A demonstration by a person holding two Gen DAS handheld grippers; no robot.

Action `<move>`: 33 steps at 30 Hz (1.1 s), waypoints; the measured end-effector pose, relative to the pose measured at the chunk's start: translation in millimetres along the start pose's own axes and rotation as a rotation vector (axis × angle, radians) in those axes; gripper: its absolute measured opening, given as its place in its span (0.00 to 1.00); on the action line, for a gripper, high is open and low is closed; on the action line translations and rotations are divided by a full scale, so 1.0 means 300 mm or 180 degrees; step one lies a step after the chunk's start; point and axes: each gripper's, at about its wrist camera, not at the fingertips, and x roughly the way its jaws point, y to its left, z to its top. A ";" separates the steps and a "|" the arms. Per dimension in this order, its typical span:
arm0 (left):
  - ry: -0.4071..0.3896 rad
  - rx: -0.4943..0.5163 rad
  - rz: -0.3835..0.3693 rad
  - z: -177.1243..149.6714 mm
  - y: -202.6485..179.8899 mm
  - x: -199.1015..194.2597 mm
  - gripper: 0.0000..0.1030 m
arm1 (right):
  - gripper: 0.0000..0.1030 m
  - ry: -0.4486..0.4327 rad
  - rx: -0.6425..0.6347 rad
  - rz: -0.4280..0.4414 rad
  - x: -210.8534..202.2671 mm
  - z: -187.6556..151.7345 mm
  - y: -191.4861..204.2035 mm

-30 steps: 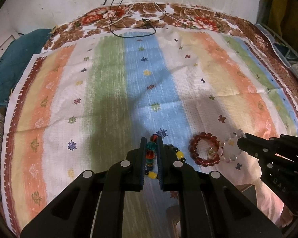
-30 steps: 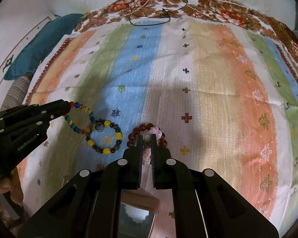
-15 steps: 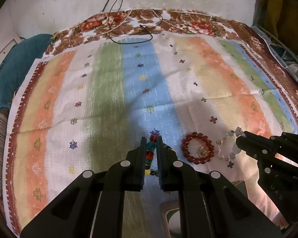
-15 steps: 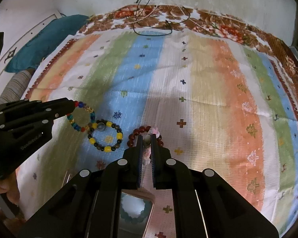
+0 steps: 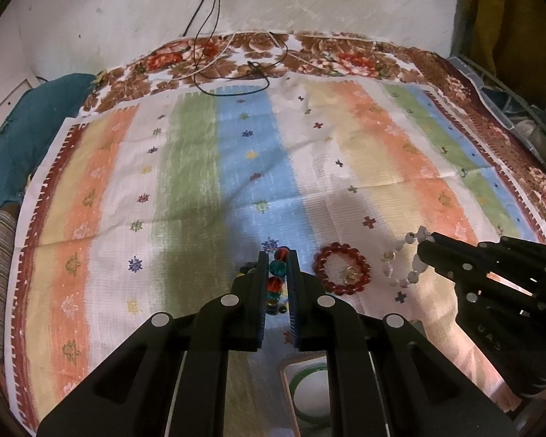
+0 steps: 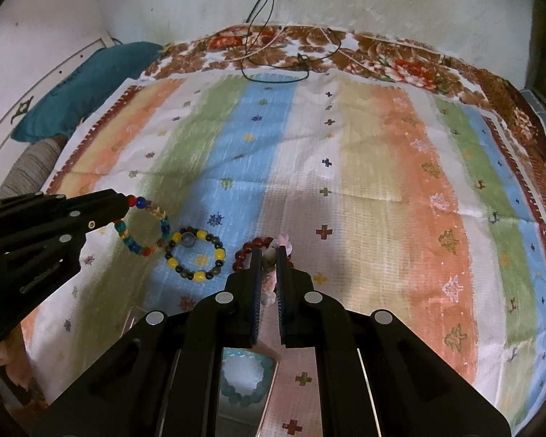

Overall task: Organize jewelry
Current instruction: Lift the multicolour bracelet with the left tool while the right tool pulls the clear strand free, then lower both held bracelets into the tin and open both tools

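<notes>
I have both tongs clenched: my left gripper [image 5: 276,266] pinches the multicolored bracelet [image 6: 143,227], which hangs off its tips at the left of the right wrist view, and my right gripper [image 6: 269,258] grips the pale bracelet [image 5: 406,260], seen at the right of the left wrist view. 2 more lie on the striped cloth [image 6: 364,182] near the bottom center: a yellow-and-dark bracelet [image 6: 196,255] and a red bracelet [image 5: 342,268]. I judge these bead loops light, floppy on their cord and slick on the round beads, so a grip across 1 or 2 beads is best. A tray [image 6: 249,378] with a turquoise bracelet [image 6: 242,393] shows under the right tongs.
</notes>
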 end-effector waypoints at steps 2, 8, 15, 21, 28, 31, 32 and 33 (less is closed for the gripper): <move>-0.0029 0.0010 -0.0018 -0.003 -0.009 -0.018 0.09 | 0.08 -0.0018 0.0004 0.0004 -0.011 -0.004 0.002; -0.0119 0.0027 -0.0079 -0.013 -0.030 -0.070 0.09 | 0.08 -0.0098 -0.0026 0.0016 -0.056 -0.020 0.018; -0.0155 0.0004 -0.0193 -0.032 -0.036 -0.114 0.09 | 0.08 -0.0161 -0.0080 0.0018 -0.095 -0.039 0.042; -0.0172 -0.0015 -0.0234 -0.053 -0.032 -0.144 0.09 | 0.08 -0.0224 -0.0091 0.0115 -0.139 -0.052 0.061; -0.0198 -0.0063 -0.0327 -0.078 -0.027 -0.180 0.09 | 0.08 -0.0245 -0.0101 0.0185 -0.177 -0.080 0.077; -0.0192 -0.0064 -0.0347 -0.091 -0.029 -0.190 0.09 | 0.08 -0.0260 -0.0102 0.0199 -0.191 -0.092 0.084; -0.0194 -0.0057 -0.0347 -0.096 -0.032 -0.195 0.09 | 0.08 -0.0261 -0.0106 0.0202 -0.194 -0.096 0.086; -0.0199 -0.0054 -0.0346 -0.103 -0.034 -0.202 0.09 | 0.08 -0.0263 -0.0103 0.0206 -0.198 -0.102 0.087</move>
